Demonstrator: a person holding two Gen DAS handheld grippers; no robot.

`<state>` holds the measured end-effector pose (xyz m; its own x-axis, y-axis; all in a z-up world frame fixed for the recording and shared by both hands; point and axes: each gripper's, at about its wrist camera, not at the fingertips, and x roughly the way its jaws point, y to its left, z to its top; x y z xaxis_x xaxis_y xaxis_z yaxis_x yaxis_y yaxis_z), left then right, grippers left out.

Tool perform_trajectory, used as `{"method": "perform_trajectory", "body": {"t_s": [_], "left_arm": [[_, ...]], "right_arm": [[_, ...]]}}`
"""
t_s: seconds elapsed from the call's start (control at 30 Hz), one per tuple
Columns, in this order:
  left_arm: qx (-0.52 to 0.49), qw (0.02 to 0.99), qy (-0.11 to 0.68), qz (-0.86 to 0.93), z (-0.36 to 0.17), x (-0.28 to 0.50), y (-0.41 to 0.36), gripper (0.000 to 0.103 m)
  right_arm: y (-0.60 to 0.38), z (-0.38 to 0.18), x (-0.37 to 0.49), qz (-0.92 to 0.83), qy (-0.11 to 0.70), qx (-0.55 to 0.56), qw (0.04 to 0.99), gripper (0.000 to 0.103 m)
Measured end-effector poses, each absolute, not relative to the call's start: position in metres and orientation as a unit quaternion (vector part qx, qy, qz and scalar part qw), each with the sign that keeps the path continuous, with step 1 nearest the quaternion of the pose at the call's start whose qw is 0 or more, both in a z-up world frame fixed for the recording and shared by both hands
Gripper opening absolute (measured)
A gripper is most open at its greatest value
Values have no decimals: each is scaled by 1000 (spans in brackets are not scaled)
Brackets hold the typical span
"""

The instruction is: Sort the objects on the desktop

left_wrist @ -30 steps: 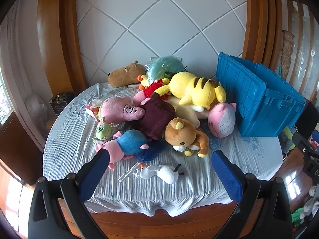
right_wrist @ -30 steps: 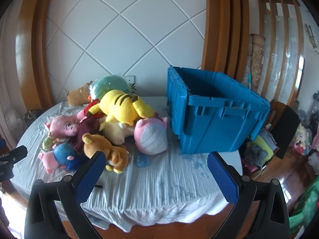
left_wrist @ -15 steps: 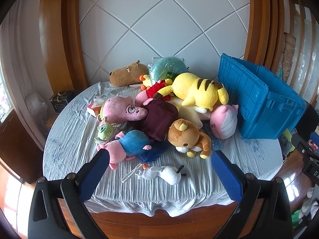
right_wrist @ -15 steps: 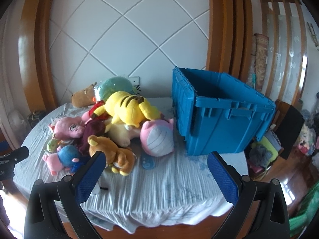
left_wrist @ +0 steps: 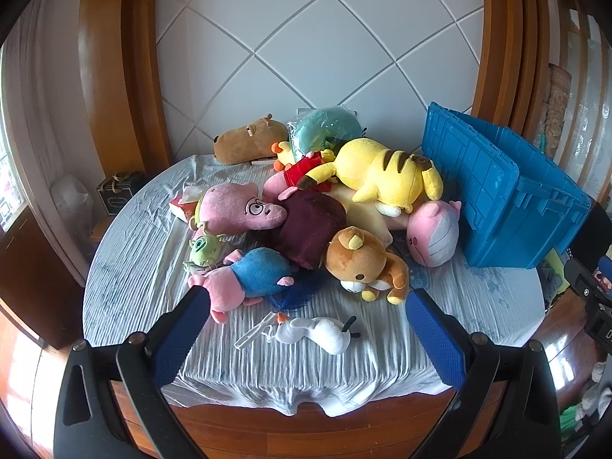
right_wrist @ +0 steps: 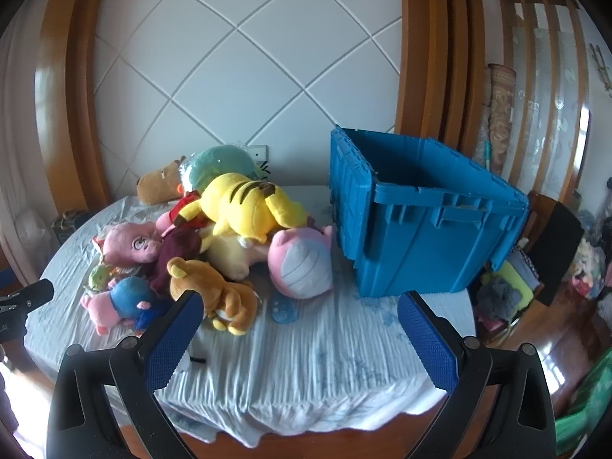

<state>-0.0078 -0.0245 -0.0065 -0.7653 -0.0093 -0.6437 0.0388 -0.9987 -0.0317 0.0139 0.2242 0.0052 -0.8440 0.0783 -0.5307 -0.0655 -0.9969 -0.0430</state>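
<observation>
1. Left wrist view: my left gripper hangs in front of the near edge of the table, fingers spread wide with nothing between them. Between the fingers lies a small white snowman toy on the wrinkled cloth, apart from the main heap. Behind it are a pink and blue pig, a brown bear, a dark red cushion, a pink star toy, a small green one-eyed toy, a yellow striped toy on top, and a round pink toy touching the blue crate on the right.

2. Right wrist view: my right gripper is also spread wide and holds nothing. It looks across bare cloth toward the same crate, which stands upright, lid off, with nothing visible in the part of its inside I can see. The yellow toy tops the heap left of the crate; the brown bear sits just past my left finger.

3. Step in hand, as I judge it: the sorting has barely begun; every toy is on the table, and I am lining up a first pick.

4. Next move: the snowman is the nearest loose piece for my left gripper, so I would lower over it and close on its body, then carry it across to the crate. The right gripper could take the round pink toy or the bear. Soft plush squashes, so I would bite deep rather than pinch a limb.
</observation>
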Motion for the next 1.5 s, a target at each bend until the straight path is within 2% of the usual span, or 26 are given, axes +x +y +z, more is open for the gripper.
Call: {"method": "perform_trajectory", "body": {"t_s": [0.9, 1.13, 1.5], "left_arm": [[346, 23, 27, -937, -17, -15, -34, 103], [352, 51, 35, -934, -30, -19, -53, 103], [395, 113, 59, -910, -81, -35, -115, 103]], "right_arm": [[229, 0, 1, 959, -5, -280, 32, 103], [227, -14, -16, 959, 2, -283, -18, 103], [178, -62, -71, 937, -16, -329, -115, 103]]}}
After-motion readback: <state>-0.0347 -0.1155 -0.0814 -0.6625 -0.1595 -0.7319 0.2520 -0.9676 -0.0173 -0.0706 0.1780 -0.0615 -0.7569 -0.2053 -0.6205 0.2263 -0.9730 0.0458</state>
